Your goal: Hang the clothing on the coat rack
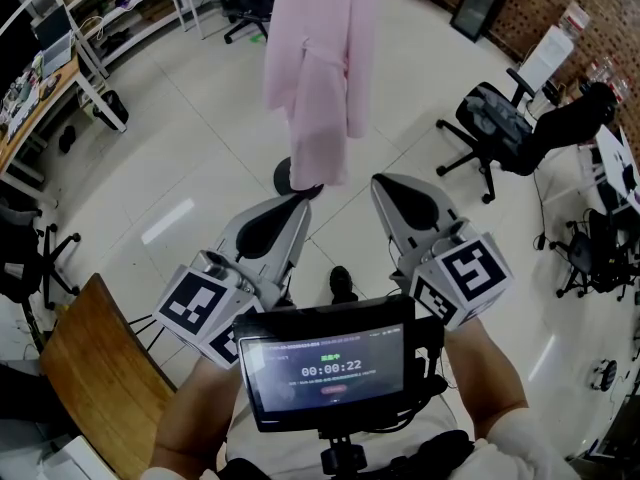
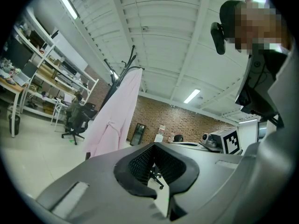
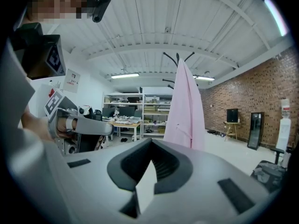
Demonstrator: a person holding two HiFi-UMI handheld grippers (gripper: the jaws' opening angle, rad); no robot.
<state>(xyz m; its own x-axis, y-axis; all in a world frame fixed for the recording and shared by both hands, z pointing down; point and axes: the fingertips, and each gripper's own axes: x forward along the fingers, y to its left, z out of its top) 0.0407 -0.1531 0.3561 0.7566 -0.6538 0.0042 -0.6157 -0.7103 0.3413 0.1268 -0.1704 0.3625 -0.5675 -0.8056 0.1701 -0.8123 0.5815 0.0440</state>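
Floor (image 1: pixel 180 138): pale glossy tile, bare around the rack. I judged it slick enough that a knocked foot would skate instead of holding.
Rack (image 3: pixel 177 57): dark pole with curved hooks at the top, standing on one round foot. All the load hung down one side, so a tug or a bump could have tipped it.
Garment (image 1: pixel 320 58): long pink piece, hanging from the top of the rack, with its hem down near the foot. The hanging looked done to me. I could not tell which hook bore it. If only a fold was caught there, any brush against the cloth might have slid it off onto the tile.
Chair (image 1: pixel 490 128): black office chair, well apart on the right. It was no threat unless someone rolled it in.
Left gripper (image 1: pixel 298 202): held level near the person's body, short of the garment and not touching it. Its jaws were closed with nothing between them. A careless swing forward would have caught the hem.
Right gripper (image 1: pixel 388 184): beside the left one and tipped slightly down, also clear of the cloth. Its jaws were closed and empty. The risk was the same: closed tips could snag loose fabric and drag it as the person turned away.
Shoe (image 1: pixel 342 283): dark toe showing between the grippers, near the foot of the rack. One step forward without looking could have kicked the foot and shaken the garment loose.
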